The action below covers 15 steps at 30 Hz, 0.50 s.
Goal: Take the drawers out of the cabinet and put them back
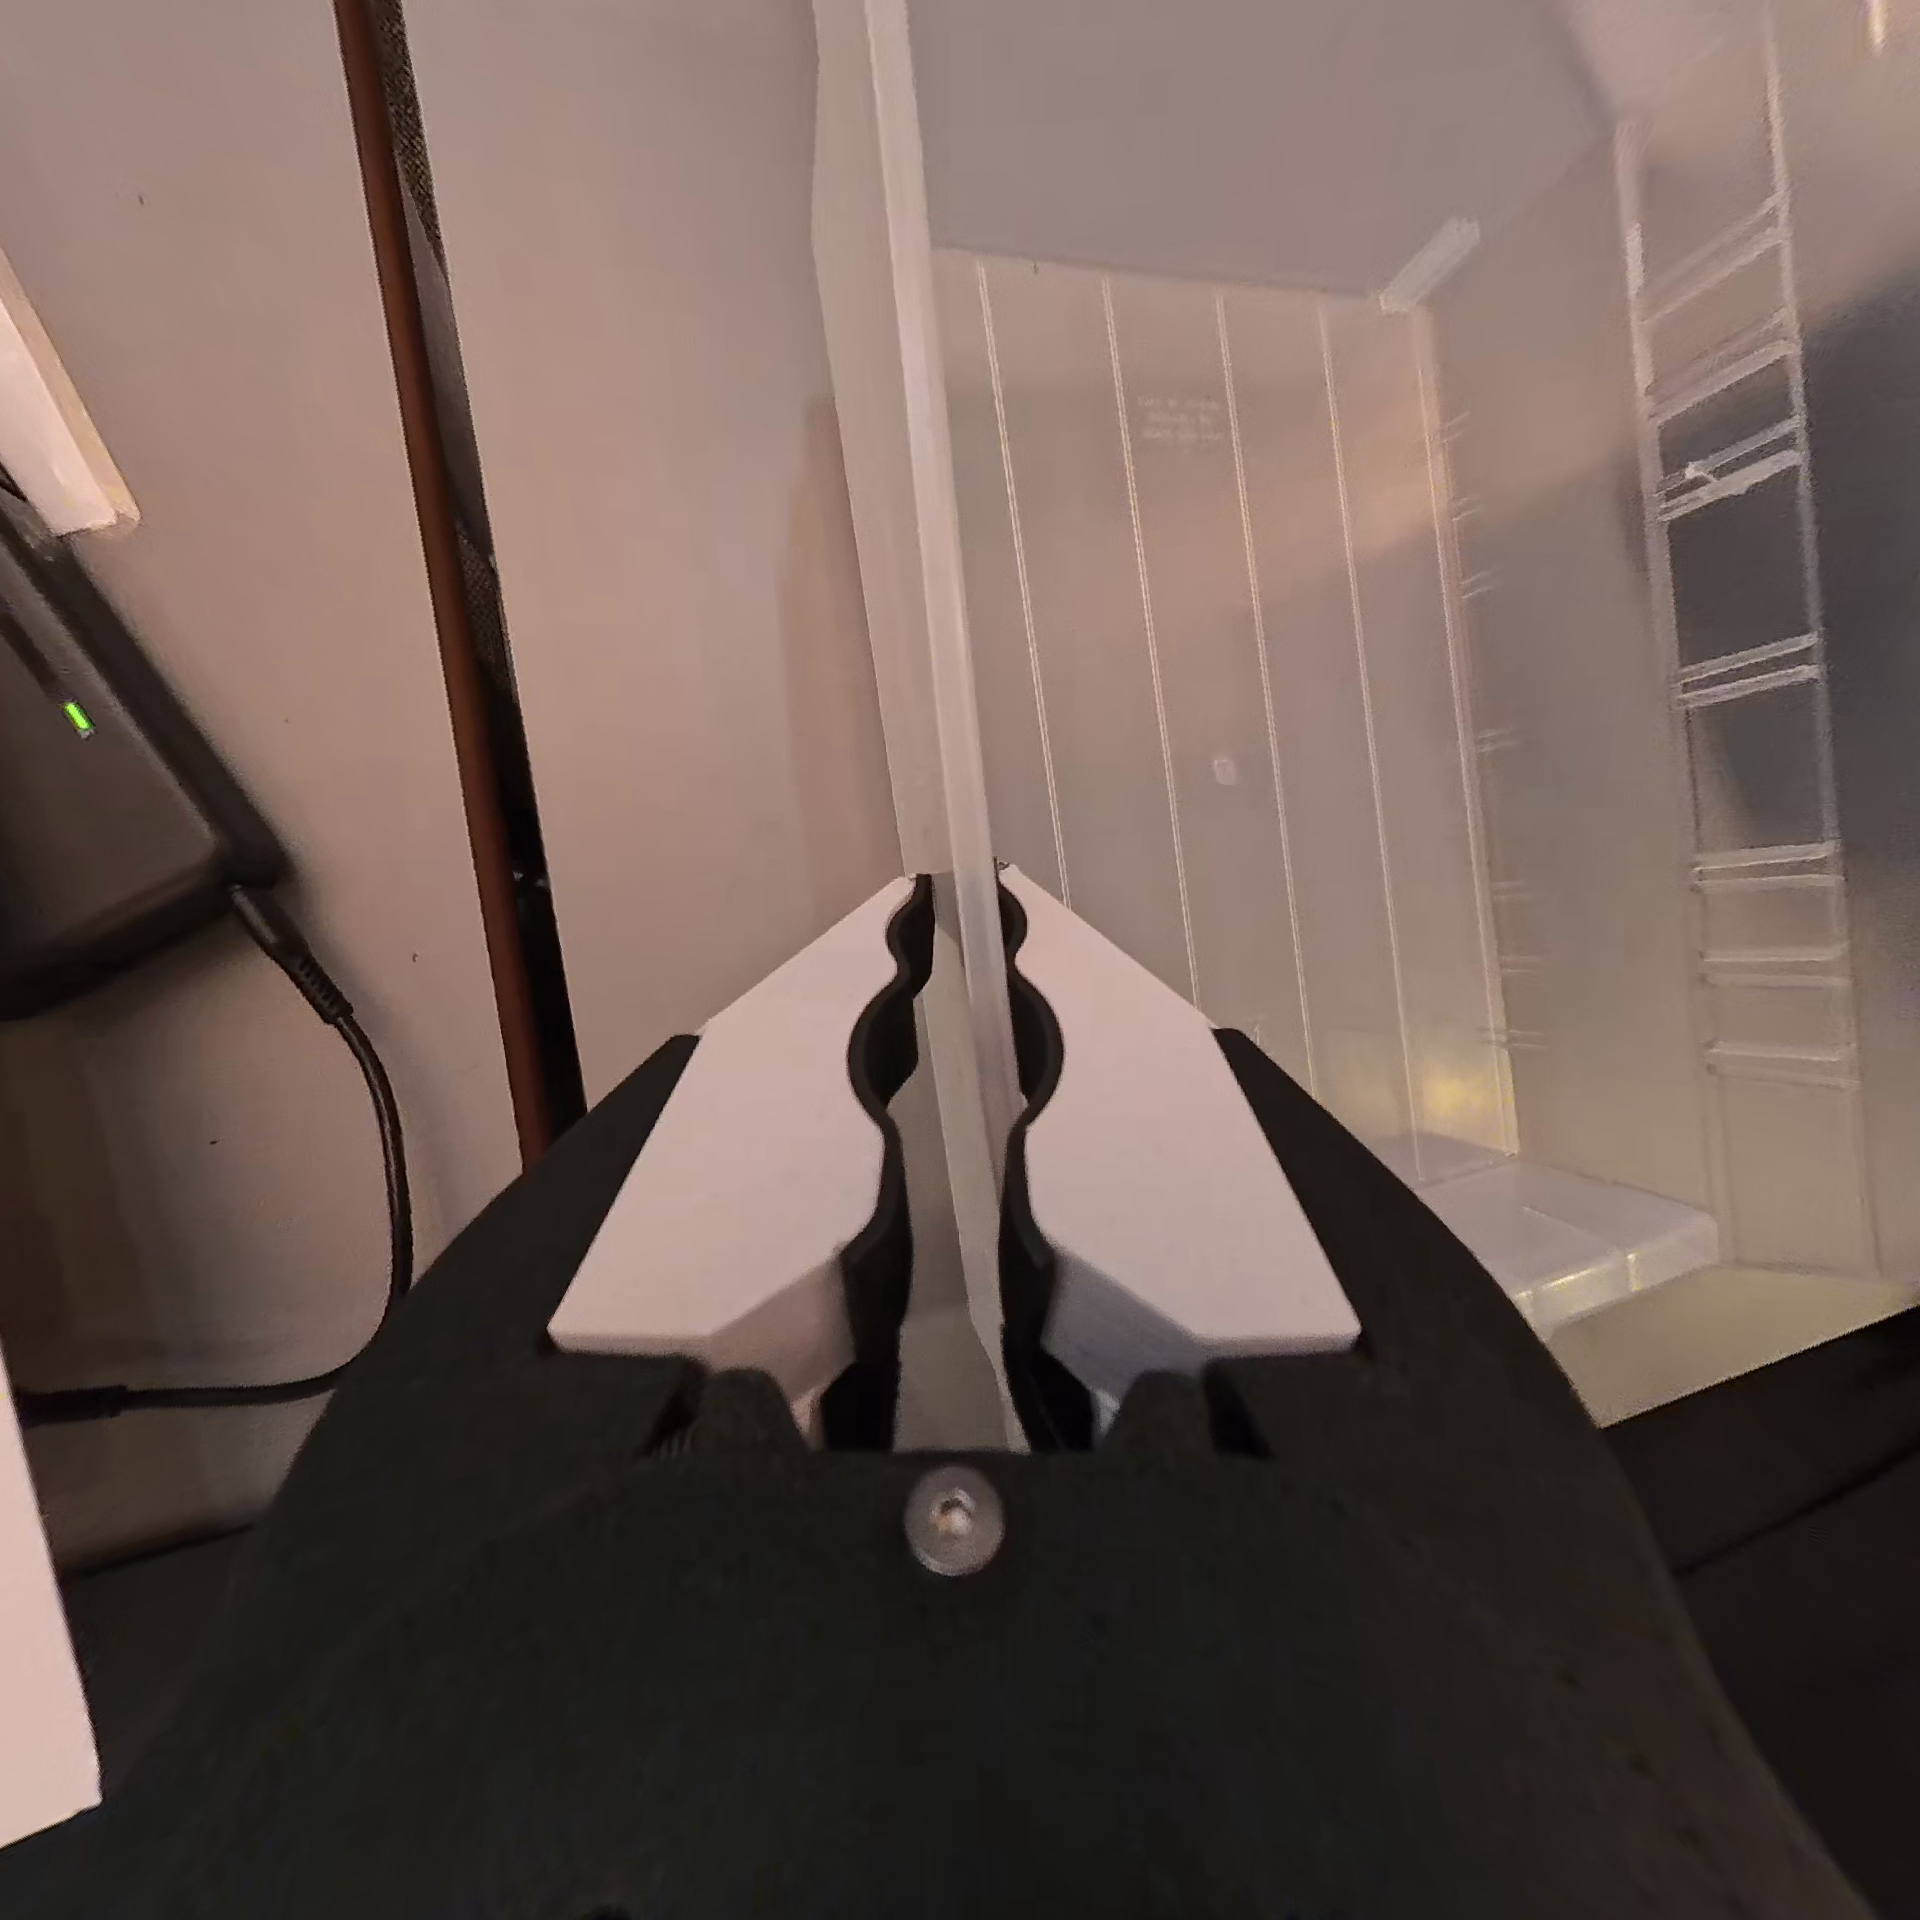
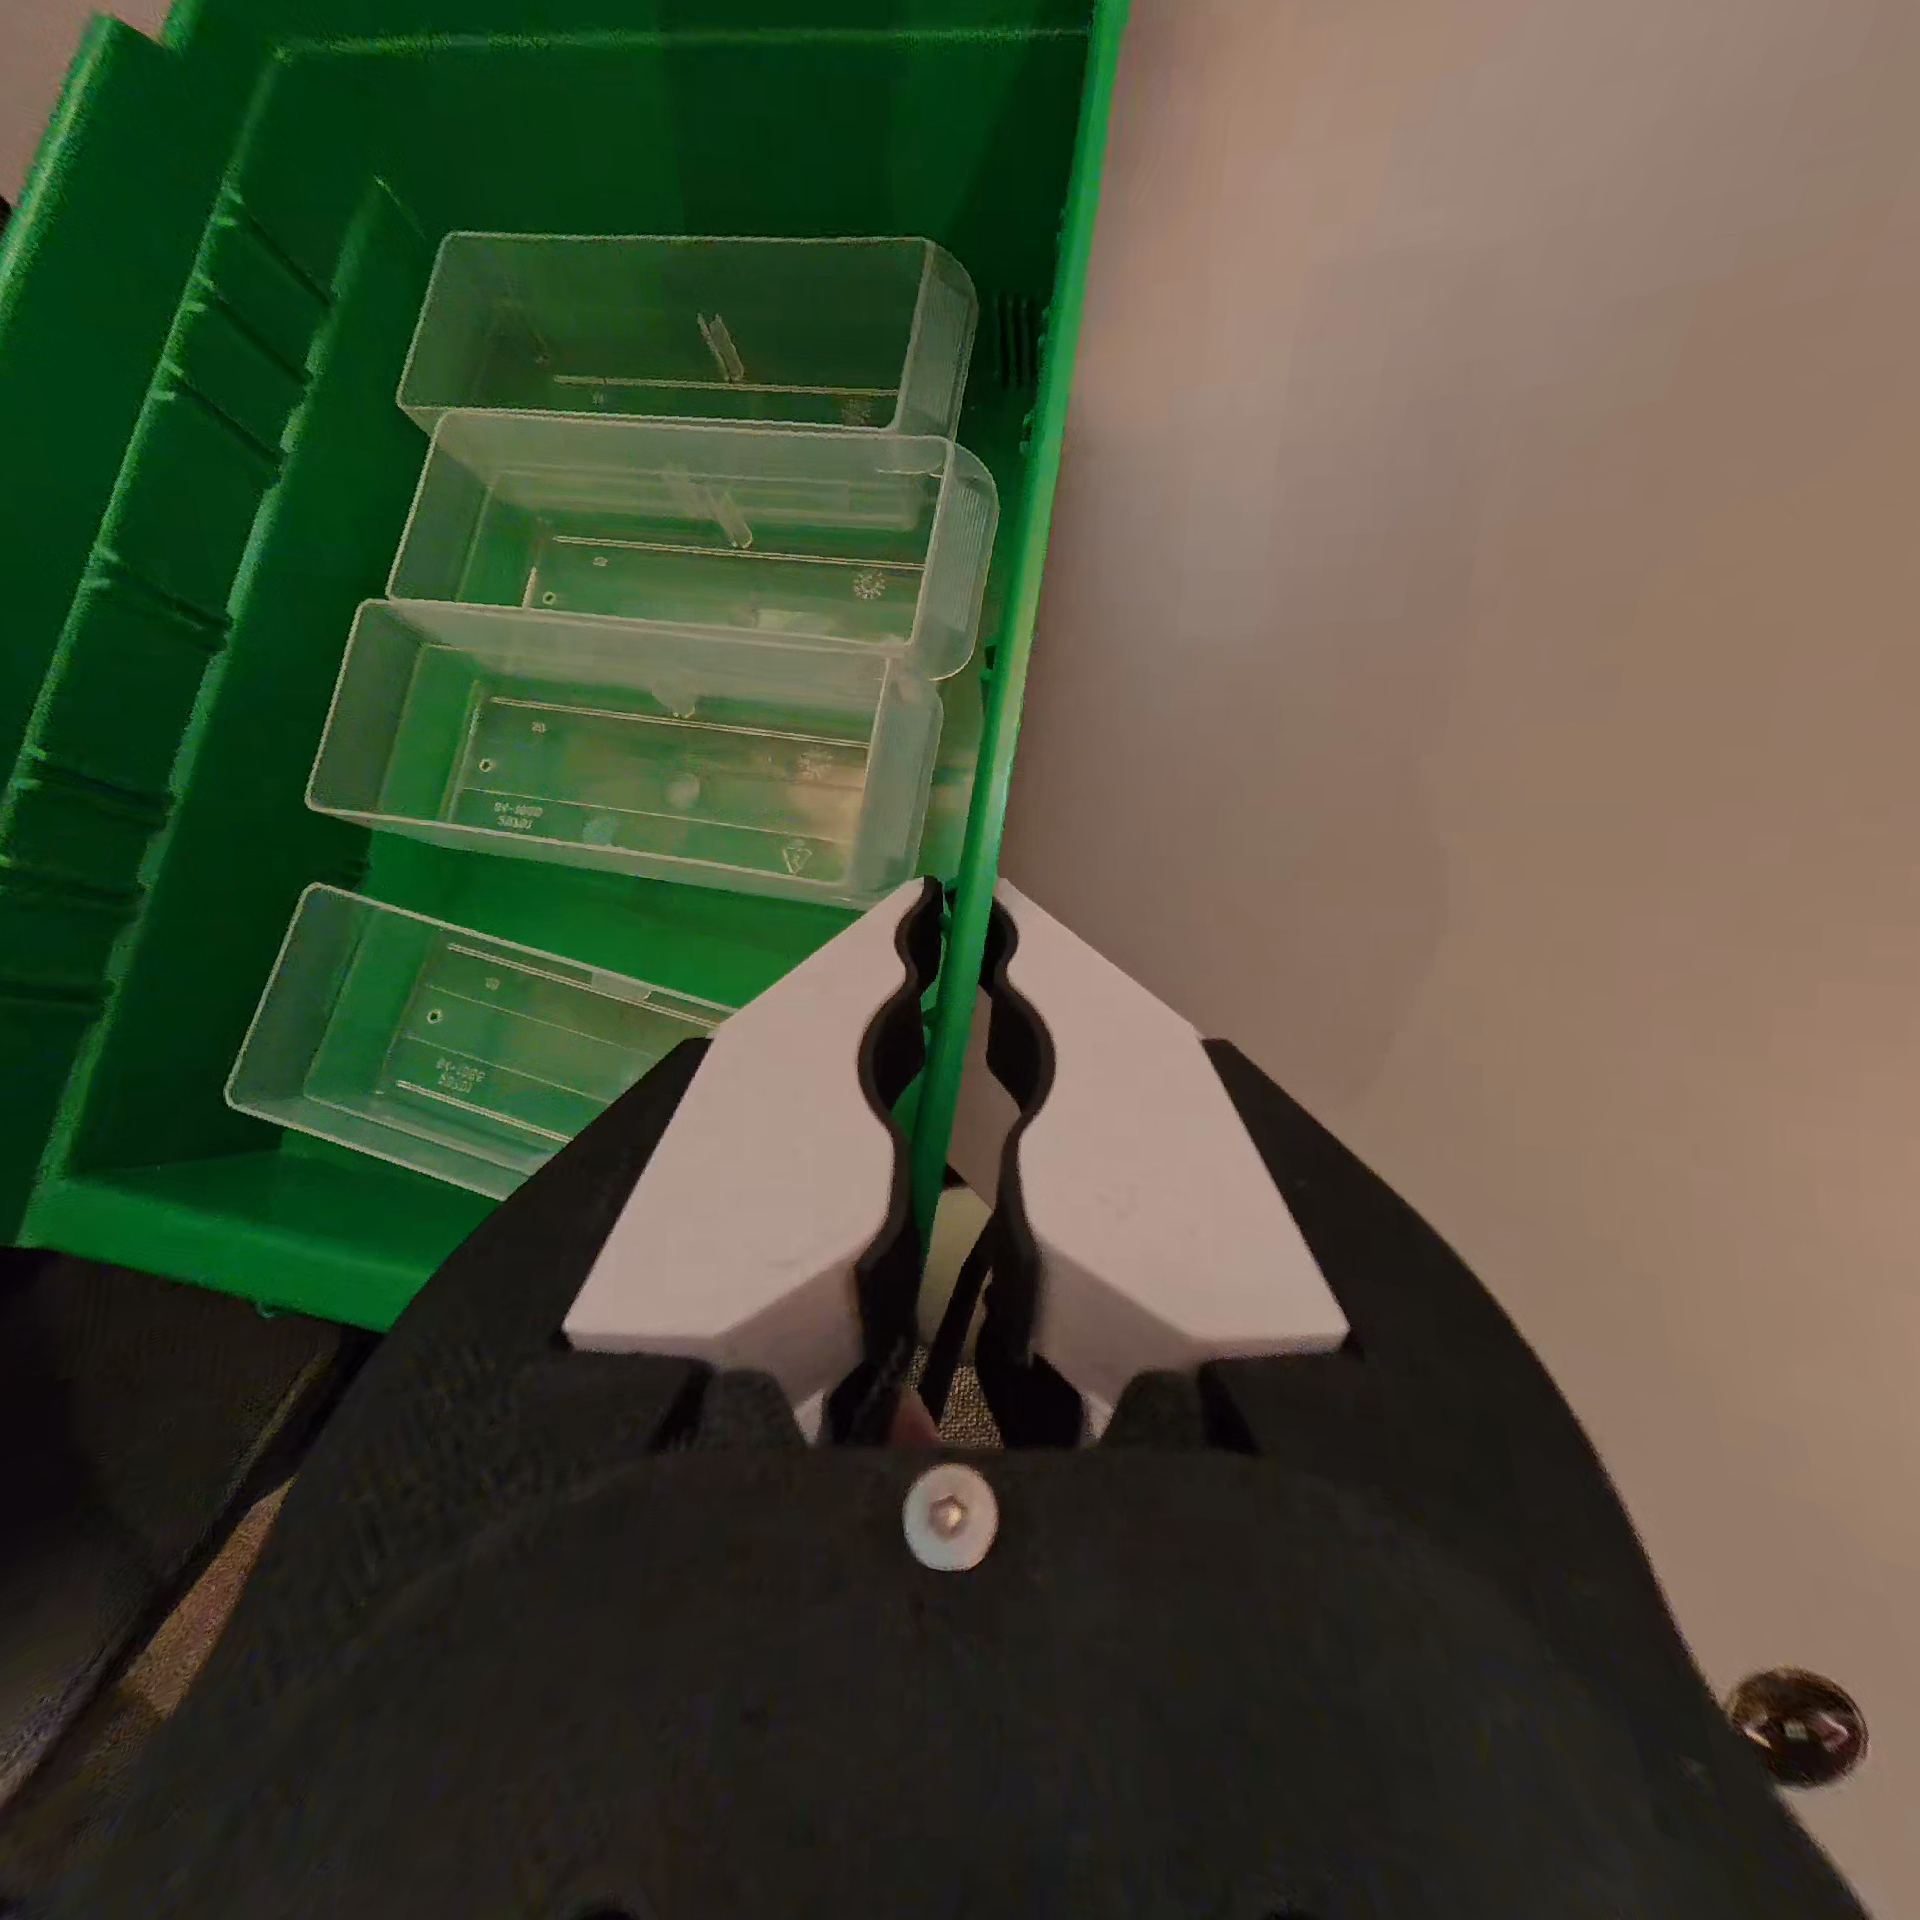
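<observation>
In the left wrist view, my left gripper (image 1: 961, 883) is shut on the front edge of the left side wall (image 1: 904, 520) of a translucent plastic cabinet shell (image 1: 1195, 675). Its inside is open, with ribbed drawer rails (image 1: 1745, 675) on the right wall. In the right wrist view, my right gripper (image 2: 961, 894) is shut on the right rim of a green bin (image 2: 1049, 468). Several clear plastic drawers lie in the bin in a row: the farthest (image 2: 675, 322), two middle ones (image 2: 686, 540) (image 2: 623, 748), and the nearest (image 2: 447, 1029), partly hidden by my left finger.
A black device with a green light (image 1: 94, 810) and its cable (image 1: 374, 1091) sit left of the cabinet. A brown pole (image 1: 447, 520) stands against the pale wall. A small clear box (image 1: 1558, 1226) lies at the cabinet's lower right. A round metal object (image 2: 1797, 1735) is at lower right.
</observation>
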Each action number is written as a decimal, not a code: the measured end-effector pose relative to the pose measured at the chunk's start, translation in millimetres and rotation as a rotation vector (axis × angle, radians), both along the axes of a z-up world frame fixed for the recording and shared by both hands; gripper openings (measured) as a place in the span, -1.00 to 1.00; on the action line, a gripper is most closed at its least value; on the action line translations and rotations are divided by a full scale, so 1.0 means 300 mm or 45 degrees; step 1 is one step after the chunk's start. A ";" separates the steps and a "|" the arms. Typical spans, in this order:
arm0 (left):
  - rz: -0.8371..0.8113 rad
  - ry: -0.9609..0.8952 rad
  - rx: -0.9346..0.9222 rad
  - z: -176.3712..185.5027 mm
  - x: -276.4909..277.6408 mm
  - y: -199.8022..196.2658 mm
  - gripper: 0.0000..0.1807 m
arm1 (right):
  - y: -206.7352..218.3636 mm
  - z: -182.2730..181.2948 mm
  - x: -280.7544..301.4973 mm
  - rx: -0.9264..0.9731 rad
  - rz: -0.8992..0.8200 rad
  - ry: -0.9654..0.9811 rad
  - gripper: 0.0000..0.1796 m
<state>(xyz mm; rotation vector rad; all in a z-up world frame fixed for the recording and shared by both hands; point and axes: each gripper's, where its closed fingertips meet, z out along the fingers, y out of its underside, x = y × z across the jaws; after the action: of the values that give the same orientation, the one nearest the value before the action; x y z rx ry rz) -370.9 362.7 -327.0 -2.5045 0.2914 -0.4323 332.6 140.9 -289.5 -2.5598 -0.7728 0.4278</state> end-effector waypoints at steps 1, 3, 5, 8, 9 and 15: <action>0.004 -0.003 0.007 0.005 -0.002 0.001 -0.92 | -0.006 -0.002 -0.026 0.004 0.016 0.003 -0.96; 0.008 -0.007 0.026 0.022 -0.005 0.003 -0.92 | -0.015 -0.004 -0.076 0.014 0.059 -0.002 -0.96; 0.011 -0.008 0.060 0.046 -0.005 0.008 -0.92 | -0.021 -0.006 -0.121 0.015 0.106 0.001 -0.96; 0.018 -0.021 0.101 0.080 -0.003 0.013 -0.92 | -0.016 -0.006 -0.179 0.001 0.179 0.023 -0.96; 0.018 -0.028 0.113 0.090 0.000 0.015 -0.92 | -0.013 -0.006 -0.199 -0.004 0.202 0.028 -0.96; 0.029 -0.052 0.149 0.123 -0.002 0.016 -0.92 | -0.001 -0.011 -0.344 0.000 0.333 0.044 -0.97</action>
<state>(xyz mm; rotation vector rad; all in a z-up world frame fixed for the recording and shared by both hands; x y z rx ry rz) -371.6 367.4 -290.2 -2.3799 0.2636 -0.4441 229.5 140.6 -292.9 -2.4516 -1.0996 0.5508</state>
